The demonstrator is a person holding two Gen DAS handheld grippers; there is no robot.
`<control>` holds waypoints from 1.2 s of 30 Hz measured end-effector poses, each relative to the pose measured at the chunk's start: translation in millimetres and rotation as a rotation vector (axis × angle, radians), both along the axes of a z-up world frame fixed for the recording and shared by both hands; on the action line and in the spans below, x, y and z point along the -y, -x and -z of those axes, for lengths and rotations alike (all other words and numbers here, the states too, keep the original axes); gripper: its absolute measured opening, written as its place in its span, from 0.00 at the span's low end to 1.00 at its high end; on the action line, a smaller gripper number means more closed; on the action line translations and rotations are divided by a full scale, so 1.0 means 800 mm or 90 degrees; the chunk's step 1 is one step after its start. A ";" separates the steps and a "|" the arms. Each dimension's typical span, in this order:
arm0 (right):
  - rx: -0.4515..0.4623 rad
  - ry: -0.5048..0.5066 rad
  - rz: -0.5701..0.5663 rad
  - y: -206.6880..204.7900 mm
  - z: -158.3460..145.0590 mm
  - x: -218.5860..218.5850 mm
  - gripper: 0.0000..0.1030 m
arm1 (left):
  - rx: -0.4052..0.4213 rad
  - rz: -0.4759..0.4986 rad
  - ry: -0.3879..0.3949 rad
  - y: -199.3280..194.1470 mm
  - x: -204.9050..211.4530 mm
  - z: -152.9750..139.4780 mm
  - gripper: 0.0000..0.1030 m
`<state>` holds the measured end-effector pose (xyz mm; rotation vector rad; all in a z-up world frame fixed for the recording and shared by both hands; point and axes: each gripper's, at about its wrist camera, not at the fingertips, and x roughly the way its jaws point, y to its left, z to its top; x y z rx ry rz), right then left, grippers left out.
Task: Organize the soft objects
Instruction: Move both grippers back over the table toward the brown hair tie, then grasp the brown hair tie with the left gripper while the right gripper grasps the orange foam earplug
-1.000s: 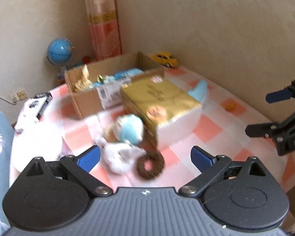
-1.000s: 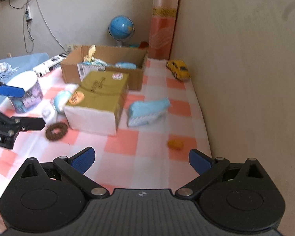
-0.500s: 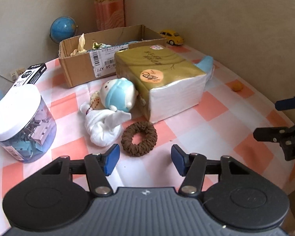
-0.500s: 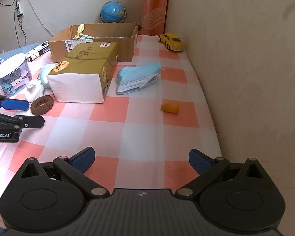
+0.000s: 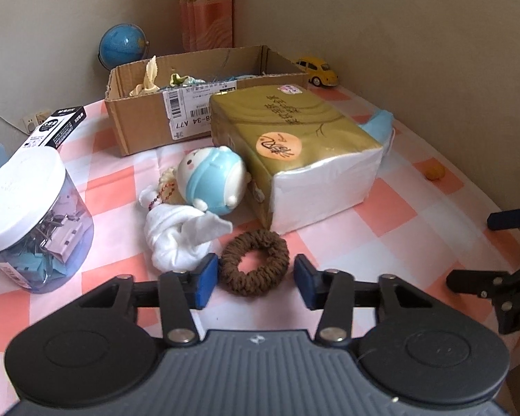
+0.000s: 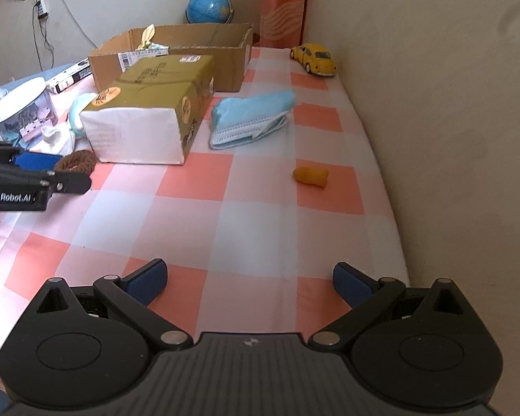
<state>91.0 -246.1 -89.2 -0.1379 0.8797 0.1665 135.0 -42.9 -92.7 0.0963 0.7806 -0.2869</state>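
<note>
A brown hair scrunchie (image 5: pixel 254 266) lies on the checked tablecloth, also in the right wrist view (image 6: pixel 76 162). My left gripper (image 5: pixel 256 281) is open with its blue pads on either side of the scrunchie, close but apart from it. A white cloth (image 5: pixel 182 231), a blue-and-white toy (image 5: pixel 211 179) and a gold tissue pack (image 5: pixel 294 149) lie just beyond. A stack of blue face masks (image 6: pixel 251 118) and a small orange foam piece (image 6: pixel 311 176) lie ahead of my right gripper (image 6: pixel 249 282), which is open and empty. A cardboard box (image 5: pixel 197 104) holds several soft items.
A clear jar of binder clips (image 5: pixel 31 222) stands at the left. A black-and-white carton (image 5: pixel 57 126), a globe (image 5: pixel 122 45) and a yellow toy car (image 5: pixel 318 70) sit near the back. The wall (image 6: pixel 433 104) runs along the table's right edge.
My left gripper has come down and forward to the scrunchie, and its jaws have narrowed around it. My right gripper has moved lower and stays wide open.
</note>
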 end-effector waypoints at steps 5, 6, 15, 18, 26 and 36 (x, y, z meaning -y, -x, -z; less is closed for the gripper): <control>0.001 -0.004 0.000 -0.002 0.001 -0.002 1.00 | -0.004 0.014 -0.004 0.002 -0.003 -0.001 0.37; 0.000 -0.003 0.001 -0.003 0.001 -0.002 1.00 | -0.006 0.021 -0.007 0.005 -0.004 -0.002 0.37; 0.014 -0.006 0.016 -0.009 0.003 -0.003 1.00 | -0.023 0.070 -0.019 0.033 -0.015 -0.010 0.37; 0.012 -0.005 0.024 -0.016 0.003 -0.003 1.00 | -0.020 0.066 -0.013 0.035 -0.018 -0.011 0.37; 0.010 -0.005 0.035 -0.044 0.004 0.002 1.00 | -0.025 0.068 0.001 0.032 -0.018 -0.005 0.37; 0.029 -0.005 0.038 -0.073 0.007 0.005 0.99 | -0.021 0.073 0.006 0.032 -0.019 -0.005 0.38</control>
